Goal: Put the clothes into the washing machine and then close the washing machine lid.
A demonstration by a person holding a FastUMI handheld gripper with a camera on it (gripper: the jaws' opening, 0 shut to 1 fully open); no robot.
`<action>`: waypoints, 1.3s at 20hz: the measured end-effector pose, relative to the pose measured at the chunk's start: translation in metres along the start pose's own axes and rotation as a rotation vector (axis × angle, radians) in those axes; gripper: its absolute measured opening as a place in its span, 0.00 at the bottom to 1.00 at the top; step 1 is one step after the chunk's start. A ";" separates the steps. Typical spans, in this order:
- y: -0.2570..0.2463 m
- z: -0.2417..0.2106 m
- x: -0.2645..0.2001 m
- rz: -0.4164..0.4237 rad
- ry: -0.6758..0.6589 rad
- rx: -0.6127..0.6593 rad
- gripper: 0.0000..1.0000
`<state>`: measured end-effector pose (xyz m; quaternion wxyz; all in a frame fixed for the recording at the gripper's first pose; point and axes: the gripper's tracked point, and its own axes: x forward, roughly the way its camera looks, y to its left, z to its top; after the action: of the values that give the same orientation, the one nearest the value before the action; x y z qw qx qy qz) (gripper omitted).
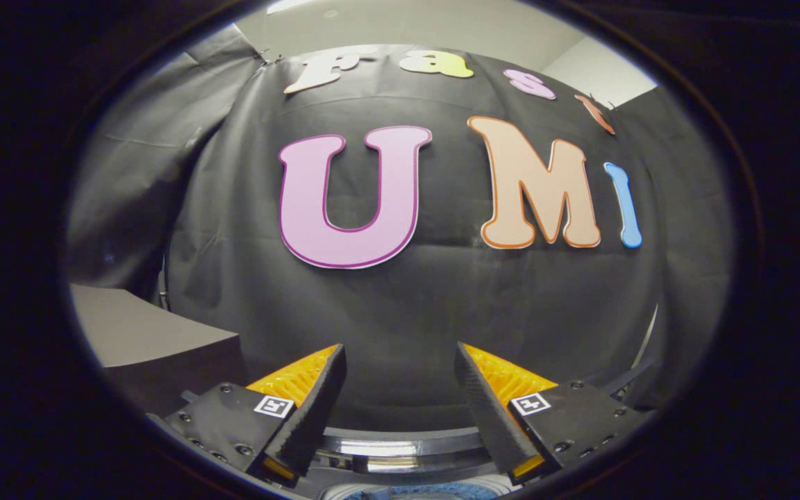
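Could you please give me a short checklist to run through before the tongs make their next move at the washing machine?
1. Tongs open, nothing between the fingers: ok.
2. Washing machine rim below and between the fingers: ok.
3. Blue fabric low inside the rim, likely clothes: cannot tell whether fully in.
4. Lid position: cannot tell.
5. Space ahead up to the black cloth wall: ok.

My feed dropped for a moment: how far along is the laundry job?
Blue fabric shows low between the fingers, beside a curved silver-and-black machine rim, so clothes may already be in. The gripper is open and holds nothing. No lid is visible; closing seems left.
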<state>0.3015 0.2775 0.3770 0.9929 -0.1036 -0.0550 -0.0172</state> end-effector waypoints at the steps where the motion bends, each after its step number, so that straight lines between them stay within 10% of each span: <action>1: 0.003 -0.002 -0.005 0.017 -0.004 -0.010 0.97; 26: 0.003 -0.021 -0.040 0.030 0.016 -0.014 0.98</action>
<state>0.2645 0.2773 0.3515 0.9927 -0.1114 -0.0452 -0.0035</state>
